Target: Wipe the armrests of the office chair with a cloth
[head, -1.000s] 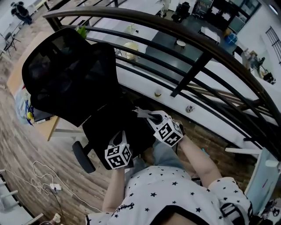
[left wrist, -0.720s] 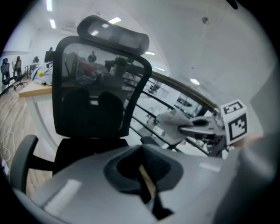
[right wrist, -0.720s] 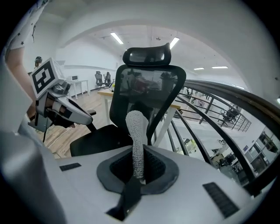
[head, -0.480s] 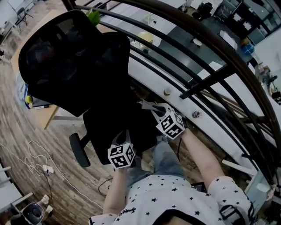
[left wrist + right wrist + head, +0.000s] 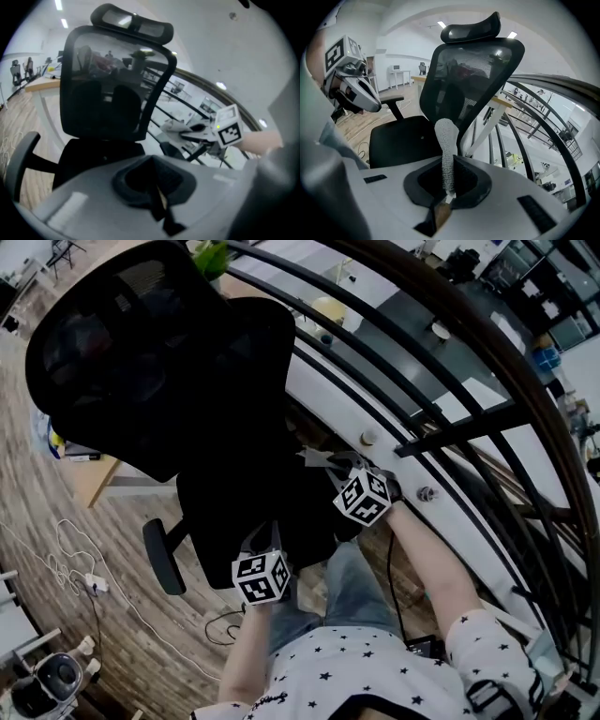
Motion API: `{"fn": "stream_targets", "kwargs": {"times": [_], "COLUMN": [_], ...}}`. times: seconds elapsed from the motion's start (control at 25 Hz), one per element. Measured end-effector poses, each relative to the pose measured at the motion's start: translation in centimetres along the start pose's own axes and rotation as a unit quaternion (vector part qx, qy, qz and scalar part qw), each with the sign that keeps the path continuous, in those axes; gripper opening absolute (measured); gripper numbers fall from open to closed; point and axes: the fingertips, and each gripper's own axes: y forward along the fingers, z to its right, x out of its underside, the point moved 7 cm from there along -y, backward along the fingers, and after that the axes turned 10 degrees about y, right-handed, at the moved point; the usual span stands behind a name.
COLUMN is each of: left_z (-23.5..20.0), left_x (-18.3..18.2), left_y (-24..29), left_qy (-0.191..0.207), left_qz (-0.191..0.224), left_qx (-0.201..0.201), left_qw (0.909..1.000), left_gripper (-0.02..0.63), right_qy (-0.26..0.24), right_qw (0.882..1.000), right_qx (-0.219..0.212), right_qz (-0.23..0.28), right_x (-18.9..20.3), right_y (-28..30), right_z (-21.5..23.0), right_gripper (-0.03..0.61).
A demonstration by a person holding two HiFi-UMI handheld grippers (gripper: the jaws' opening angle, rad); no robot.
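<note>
Two grippers hover at the near edge of a black office chair (image 5: 178,390). The right gripper (image 5: 448,187) has its jaws pinched together on a white knitted cloth (image 5: 446,140), which stands up from them as a narrow roll. The left gripper (image 5: 157,190) has its jaws closed against each other with nothing between them. Just beyond both tools lies the seat (image 5: 405,136). Left of the left gripper, one armrest (image 5: 18,159) rises beside the seat on a dark stem, across the seat from the cloth and well apart from it. Farther ahead stands the mesh backrest (image 5: 473,79), topped by a curved headrest (image 5: 471,27). A dark railing (image 5: 543,122) sweeps past to the right of the right gripper, with a wooden floor (image 5: 56,521) beyond the chair on the left.
</note>
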Motion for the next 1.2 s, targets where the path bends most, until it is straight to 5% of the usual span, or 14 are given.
{"fn": "stream_targets", "kwargs": {"times": [0.76,1.2], "left_z": [0.3,0.4], "left_x": [0.6,0.8], "left_y": [2.0,1.8], "left_qy": [-0.014,-0.01], "left_qz": [-0.022,-0.025], "left_qx": [-0.007,-0.003], "left_qw": [0.9996,0.9996], "left_gripper": [0.008,0.008], "right_qy": [-0.038,-0.007], "right_qw": [0.997,0.996], "right_qx": [-0.036,-0.05], "right_qz": [-0.059,-0.079], "right_x": [2.0,2.5], "right_y": [5.5,6.3], "right_z": [1.6,1.5], "right_gripper": [0.025,0.025]}}
